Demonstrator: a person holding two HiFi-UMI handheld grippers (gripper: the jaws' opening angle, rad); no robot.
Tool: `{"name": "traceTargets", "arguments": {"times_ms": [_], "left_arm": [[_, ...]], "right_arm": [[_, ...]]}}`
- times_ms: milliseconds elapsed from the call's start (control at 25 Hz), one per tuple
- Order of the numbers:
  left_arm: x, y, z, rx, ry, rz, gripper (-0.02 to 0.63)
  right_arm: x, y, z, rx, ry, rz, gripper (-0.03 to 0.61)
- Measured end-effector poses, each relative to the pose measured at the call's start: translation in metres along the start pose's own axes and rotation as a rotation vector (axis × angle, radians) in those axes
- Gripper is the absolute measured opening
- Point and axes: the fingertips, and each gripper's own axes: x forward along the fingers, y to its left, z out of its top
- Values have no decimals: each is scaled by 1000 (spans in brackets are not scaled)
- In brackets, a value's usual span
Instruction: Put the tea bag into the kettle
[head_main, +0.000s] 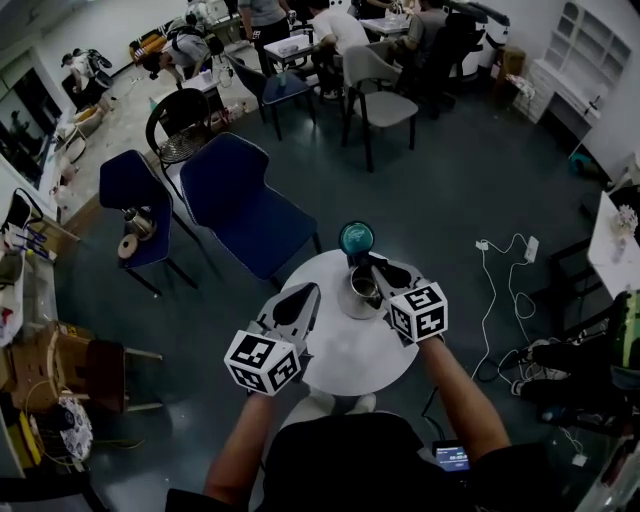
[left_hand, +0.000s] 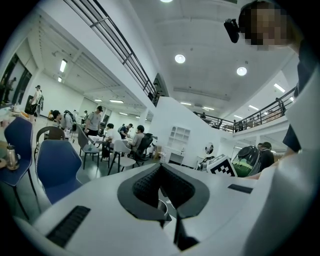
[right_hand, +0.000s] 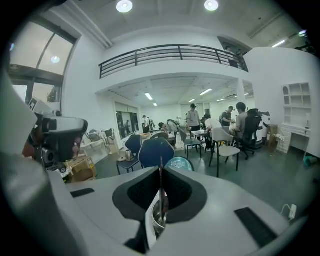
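Note:
A steel kettle (head_main: 360, 292) stands open on a small round white table (head_main: 350, 352), with its teal lid (head_main: 355, 238) at the table's far edge. My right gripper (head_main: 370, 264) hangs right over the kettle's mouth. In the right gripper view its jaws (right_hand: 161, 196) are shut on a thin tea bag (right_hand: 161, 180) seen edge-on, with the kettle's rim (right_hand: 157, 216) just below and the lid (right_hand: 177, 163) beyond. My left gripper (head_main: 311, 293) rests low beside the kettle's left, its jaws (left_hand: 163, 201) shut and holding nothing.
Two dark blue chairs (head_main: 243, 205) (head_main: 130, 188) stand beyond the table on the left. White cables and a power strip (head_main: 505, 262) lie on the floor at the right. Several people sit at tables (head_main: 300, 45) far behind.

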Motion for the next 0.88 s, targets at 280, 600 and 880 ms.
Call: {"name": "traceTargets", "arguments": {"times_ms": [280, 600, 880], "left_arm": [[2, 22, -7, -17, 2, 12, 15], [17, 33, -7, -48, 0, 14, 15], [17, 53, -7, -63, 7, 30, 15]], "right_arm": [[34, -2, -39, -32, 125, -1, 31], [58, -15, -67, -46, 226, 11, 31], [77, -11, -87, -50, 294, 21, 31]]}}
